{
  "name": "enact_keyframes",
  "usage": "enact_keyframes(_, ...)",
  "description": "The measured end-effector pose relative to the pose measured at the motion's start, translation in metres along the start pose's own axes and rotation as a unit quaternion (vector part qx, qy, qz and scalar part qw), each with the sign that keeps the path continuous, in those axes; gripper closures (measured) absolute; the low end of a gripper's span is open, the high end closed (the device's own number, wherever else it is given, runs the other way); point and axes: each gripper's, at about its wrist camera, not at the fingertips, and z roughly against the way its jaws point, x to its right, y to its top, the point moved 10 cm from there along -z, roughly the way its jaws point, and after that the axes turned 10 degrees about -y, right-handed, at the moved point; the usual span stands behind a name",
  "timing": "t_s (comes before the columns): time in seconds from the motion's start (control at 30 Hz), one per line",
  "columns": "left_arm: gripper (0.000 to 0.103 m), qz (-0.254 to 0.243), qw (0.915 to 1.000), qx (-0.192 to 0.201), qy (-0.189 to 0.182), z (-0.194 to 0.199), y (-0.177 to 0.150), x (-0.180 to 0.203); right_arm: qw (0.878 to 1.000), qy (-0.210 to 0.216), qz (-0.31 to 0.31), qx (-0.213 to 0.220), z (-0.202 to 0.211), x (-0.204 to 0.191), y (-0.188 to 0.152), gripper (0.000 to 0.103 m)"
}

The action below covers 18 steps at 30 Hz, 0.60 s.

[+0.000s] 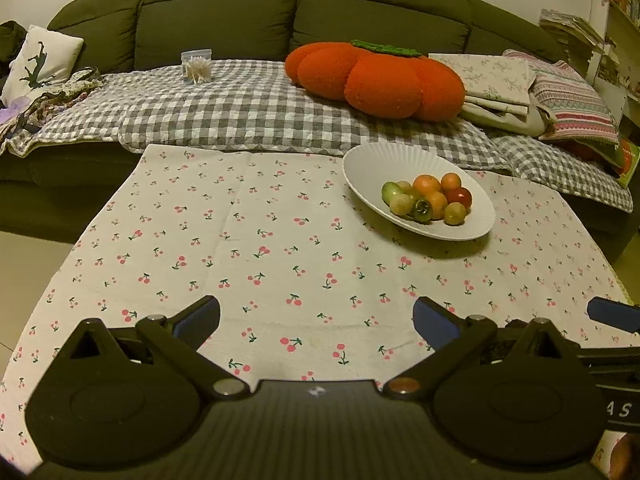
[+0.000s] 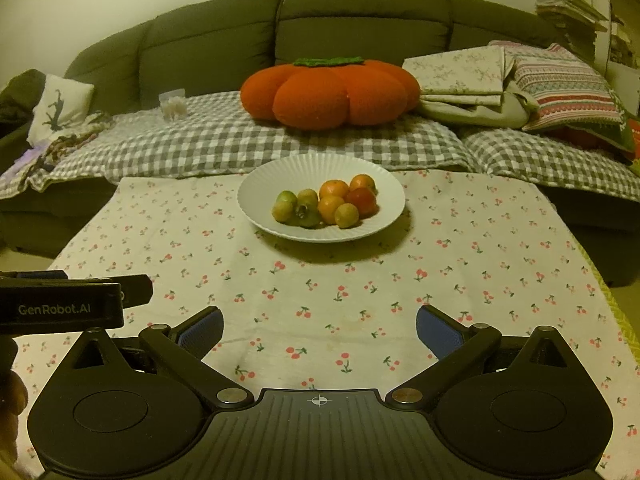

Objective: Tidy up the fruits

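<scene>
Behind everything a dark sofa is seen, with a checked blanket and an orange pumpkin cushion on it. In front of it a table is covered by a cloth with a cherry print. No fruit is seen lying loose on this cloth in either view.

At the far part of the cloth a white ribbed plate is placed, and all the visible fruits are gathered on it in one heap, touching each other: the greenish ones to the left, the orange and red ones to the right (the exact kinds cannot be told at this size). By this the task is judged to be either nearly finished or not begun; if sorting by kind is wanted, it is only partly done.

The left gripper and the right gripper are held low over the near edge of the cloth, well apart from the plate. The jaws of both are spread wide and nothing is held in them.

On the left gripper's body, "GenRobot.AI" is read in the right wrist view; in the left wrist view only the letters "A S" are read at the edge.
</scene>
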Motion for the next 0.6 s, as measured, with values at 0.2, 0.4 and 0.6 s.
enact_keyframes(0.2,0.001,-0.001,1.0000,0.002,-0.001,0.0010,0.0004,-0.0002,1.000,0.001,0.001,0.000,-0.0004,-0.0013,-0.0006,0.000)
enact_keyframes(0.4,0.001,0.000,1.0000,0.003,-0.003,0.0013,0.0009,0.0002,1.000,0.002,0.002,0.001,-0.0004,-0.0017,-0.0009,0.000)
enact_keyframes(0.6,0.001,-0.002,1.0000,0.007,-0.002,0.0020,0.0016,0.0005,1.000,0.002,0.002,0.002,-0.0005,-0.0016,-0.0004,0.000)
